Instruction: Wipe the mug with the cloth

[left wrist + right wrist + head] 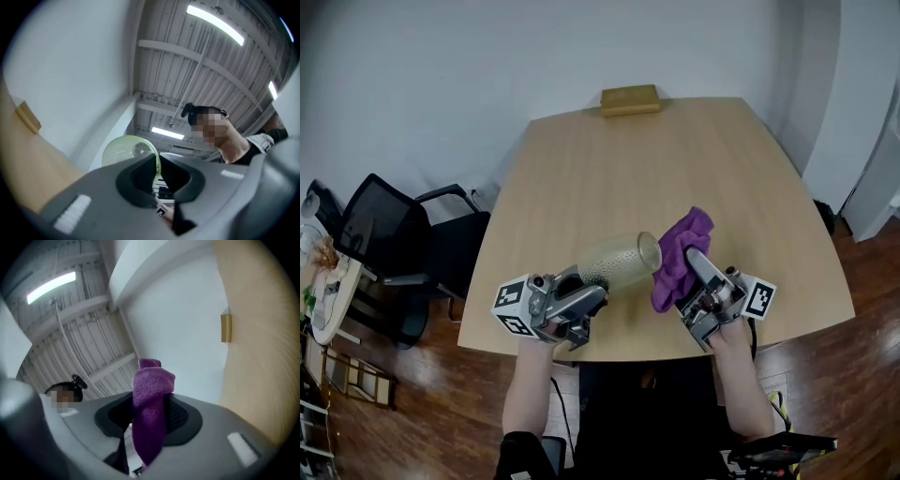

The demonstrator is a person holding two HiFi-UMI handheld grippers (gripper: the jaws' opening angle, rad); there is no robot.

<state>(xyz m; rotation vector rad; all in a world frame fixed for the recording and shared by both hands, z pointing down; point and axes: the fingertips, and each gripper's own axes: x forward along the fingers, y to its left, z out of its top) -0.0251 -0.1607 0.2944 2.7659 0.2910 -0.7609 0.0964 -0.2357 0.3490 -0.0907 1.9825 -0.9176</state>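
A pale green see-through mug (619, 261) hangs on its side above the wooden table (628, 159), mouth turned right. My left gripper (592, 298) is shut on it from the near side; in the left gripper view the mug's rim (129, 150) sits pinched between the pads of that gripper (157, 180). A purple cloth (680, 253) is bunched right beside the mug's mouth, seemingly touching it. My right gripper (694, 261) is shut on the cloth, which stands up between its jaws (150, 416) as a folded wad (151, 390).
A yellow-brown block (630, 99) lies at the table's far edge, also seen as a block (225, 328) in the right gripper view. A black office chair (394, 244) and a small side table (323, 291) stand left of the table. White walls surround it.
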